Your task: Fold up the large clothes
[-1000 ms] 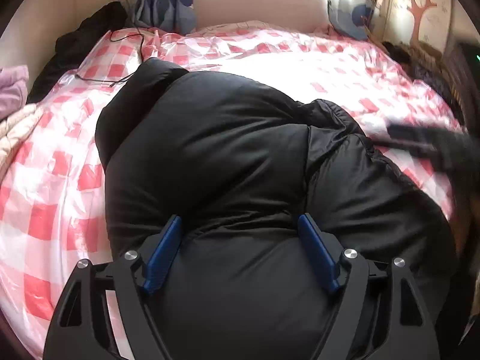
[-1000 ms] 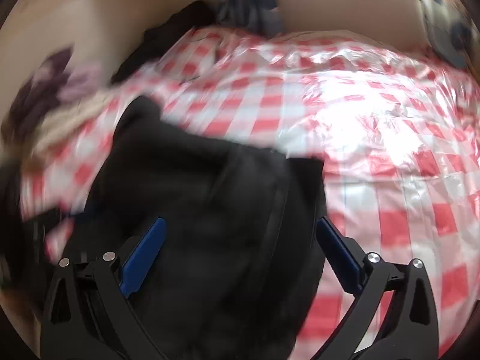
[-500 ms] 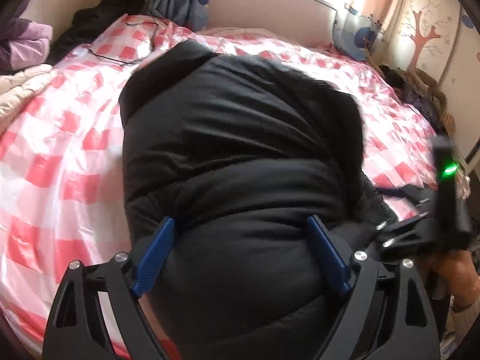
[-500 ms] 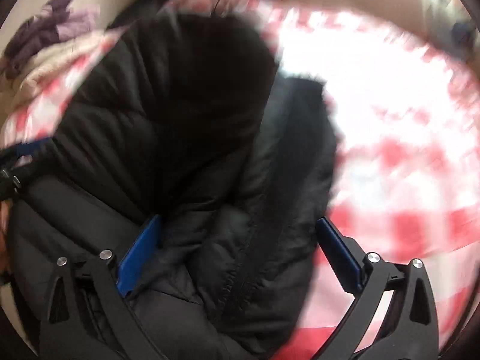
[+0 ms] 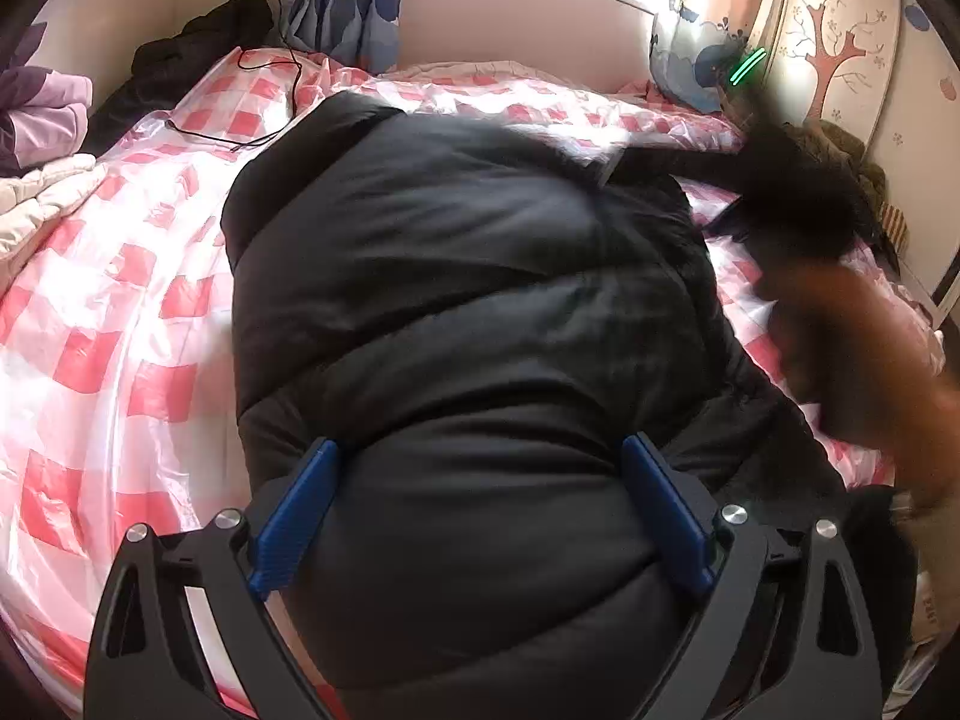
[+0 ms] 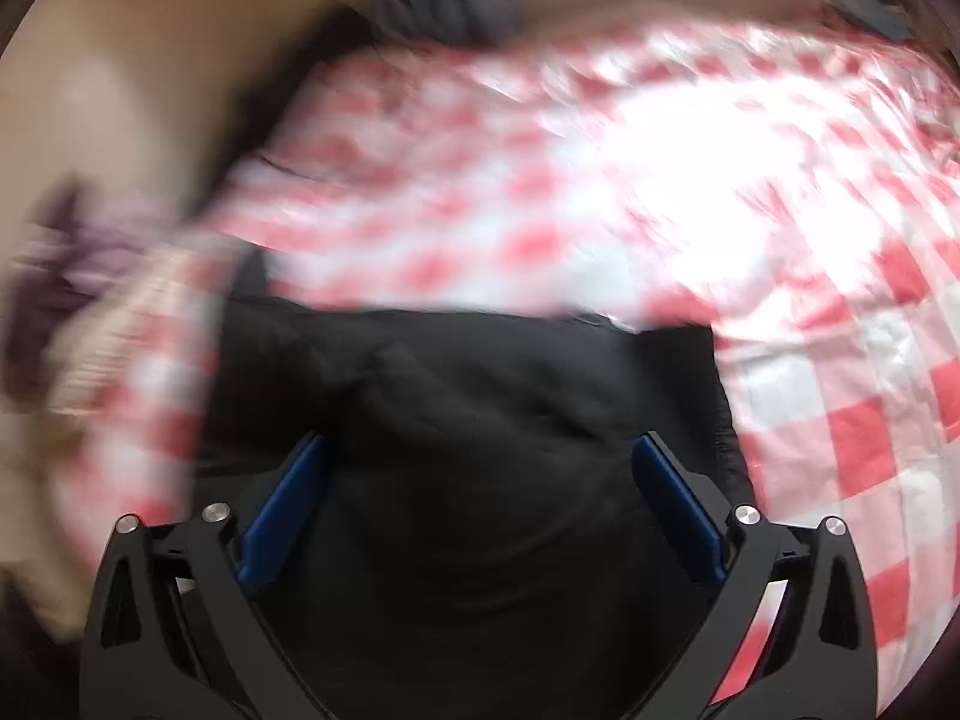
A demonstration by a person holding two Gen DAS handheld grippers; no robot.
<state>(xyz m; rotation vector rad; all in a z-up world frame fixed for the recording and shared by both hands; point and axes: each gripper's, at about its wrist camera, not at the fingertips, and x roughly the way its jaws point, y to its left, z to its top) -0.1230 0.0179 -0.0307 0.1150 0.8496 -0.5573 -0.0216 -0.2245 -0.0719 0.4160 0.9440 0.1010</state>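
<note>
A big black puffer jacket (image 5: 468,312) lies bundled on the bed (image 5: 120,300), which has a red and white checked plastic cover. My left gripper (image 5: 480,504) is open, its blue pads wide apart over the jacket's near end. The right gripper (image 5: 798,210) shows blurred at the right of the left wrist view, over the jacket's far right side, with the person's hand (image 5: 864,360). In the right wrist view the right gripper (image 6: 480,504) is open above the jacket (image 6: 480,420); that view is blurred by motion.
Purple and cream clothes (image 5: 36,138) are piled at the bed's left edge. A dark garment (image 5: 198,42) and a black cable (image 5: 252,120) lie at the far left corner. The headboard (image 5: 516,12) and curtains (image 5: 348,0) are behind. More clothes (image 5: 852,150) lie at the right.
The right gripper swung up and away from the jacket's near right side towards the far right. The left gripper stayed open over the jacket, and the jacket now lies flatter.
</note>
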